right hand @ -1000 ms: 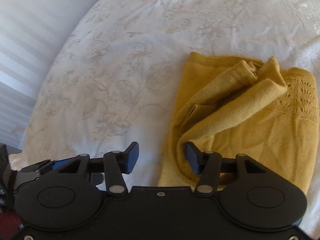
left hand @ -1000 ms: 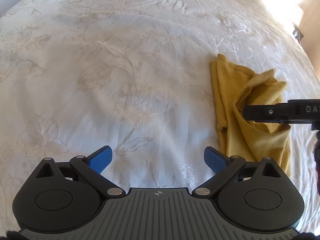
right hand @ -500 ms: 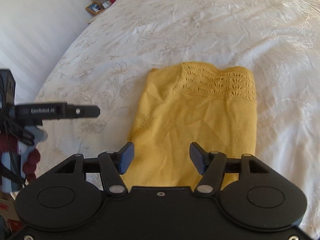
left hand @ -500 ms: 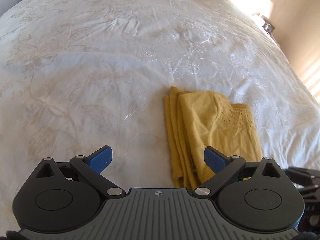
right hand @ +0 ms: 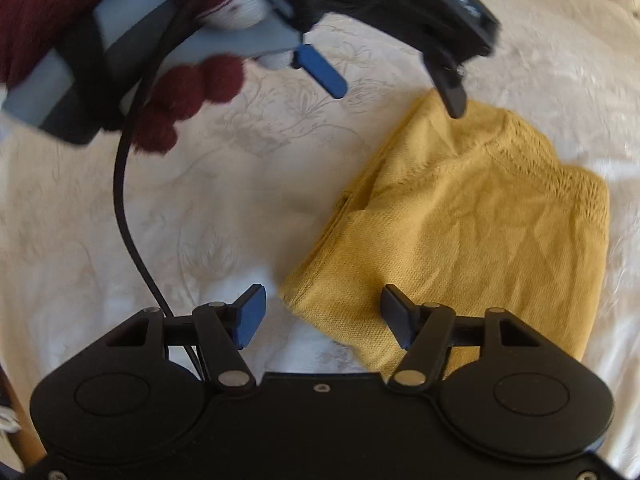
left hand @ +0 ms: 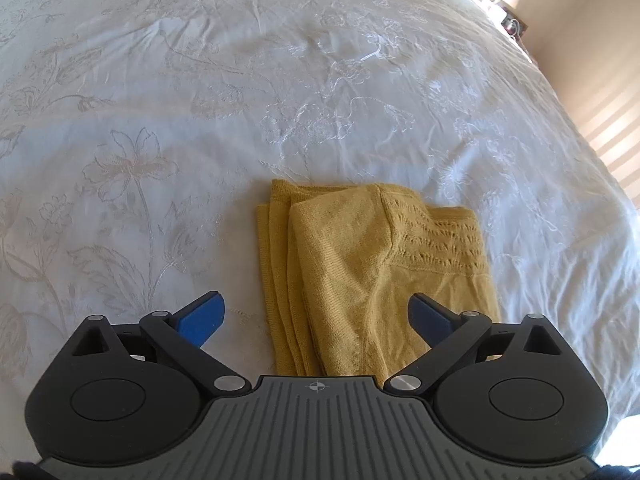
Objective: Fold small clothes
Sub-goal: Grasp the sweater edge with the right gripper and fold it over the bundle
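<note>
A mustard-yellow knit garment point(left hand: 360, 272) lies folded in a flat rectangle on the white embroidered bedspread point(left hand: 180, 128). My left gripper point(left hand: 316, 312) hovers open over its near end, the blue pads well apart and touching nothing. In the right wrist view the garment point(right hand: 480, 220) lies to the right, and its near corner sits under the gap of my right gripper point(right hand: 322, 300). That gripper's jaws are closing a little, and the pads do not press the cloth. The left gripper point(right hand: 396, 100) hangs open over the garment's far corner, held by a dark-red gloved hand point(right hand: 188, 92).
A black cable point(right hand: 124, 216) hangs from the left gripper down towards the right one. The bedspread stretches wide to the left and beyond the garment. A lamp and a small bedside stand point(left hand: 508, 0) are at the far right, past the bed's edge.
The garment went from a bunched heap to a flat fold. The left gripper moved so the garment sits between its jaws. The right gripper rolled and shifted; the left gripper now fills the top of its view.
</note>
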`<state>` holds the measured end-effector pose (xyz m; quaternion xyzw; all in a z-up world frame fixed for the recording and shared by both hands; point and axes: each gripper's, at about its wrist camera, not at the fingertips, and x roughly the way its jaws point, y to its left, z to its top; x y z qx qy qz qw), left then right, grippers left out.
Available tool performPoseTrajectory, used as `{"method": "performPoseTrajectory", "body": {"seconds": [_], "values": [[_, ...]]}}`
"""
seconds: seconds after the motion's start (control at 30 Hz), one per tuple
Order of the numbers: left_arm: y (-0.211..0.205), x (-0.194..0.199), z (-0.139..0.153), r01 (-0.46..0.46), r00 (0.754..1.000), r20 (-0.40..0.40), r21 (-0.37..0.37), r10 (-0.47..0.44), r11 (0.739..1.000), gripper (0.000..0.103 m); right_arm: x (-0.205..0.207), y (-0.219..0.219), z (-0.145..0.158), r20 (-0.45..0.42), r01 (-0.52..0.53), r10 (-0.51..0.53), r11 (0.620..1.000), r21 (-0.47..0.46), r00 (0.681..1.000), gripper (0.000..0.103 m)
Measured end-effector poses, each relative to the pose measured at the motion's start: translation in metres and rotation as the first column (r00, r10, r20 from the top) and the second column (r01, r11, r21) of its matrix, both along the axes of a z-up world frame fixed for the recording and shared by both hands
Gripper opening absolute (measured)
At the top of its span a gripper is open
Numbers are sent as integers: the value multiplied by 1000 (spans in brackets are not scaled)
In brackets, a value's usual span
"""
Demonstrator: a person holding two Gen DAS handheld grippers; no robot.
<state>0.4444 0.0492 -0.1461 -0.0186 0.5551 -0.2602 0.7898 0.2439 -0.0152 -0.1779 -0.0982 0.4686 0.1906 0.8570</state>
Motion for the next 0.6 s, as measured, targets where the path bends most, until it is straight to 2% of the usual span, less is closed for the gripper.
{"method": "performPoseTrajectory", "body": {"seconds": [0.03, 0.07, 0.1, 0.2, 0.33, 0.43, 0.6], "values": [[1, 0, 0, -6, 1000, -6, -5, 6, 1000, 100, -3, 6, -1, 24, -26, 28, 998, -57, 999, 59], [4, -1, 0, -12, 1000, -12, -12, 12, 1000, 100, -4, 7, -1, 39, -36, 40, 995, -90, 998, 33], [7, -2, 1, -18, 1000, -22, -21, 18, 1000, 100, -5, 5, 1, 48, -27, 31, 996, -87, 998, 11], [16, -5, 2, -20, 998, -63, -70, 16, 997, 100, -5, -15, 17, 72, 66, -66, 998, 1, 995, 12], [21, -12, 0, -26, 990, -141, -151, 4, 988, 100, -6, -43, 38, 89, 189, -199, 976, 104, 976, 12], [16, -16, -7, -29, 980, -197, -197, -11, 980, 101, -3, -54, 41, 70, 229, -241, 963, 145, 968, 12], [0, -13, -25, -88, 950, -312, -266, 0, 960, 101, 0, -52, 41, 56, 236, -249, 957, 166, 967, 12]]}}
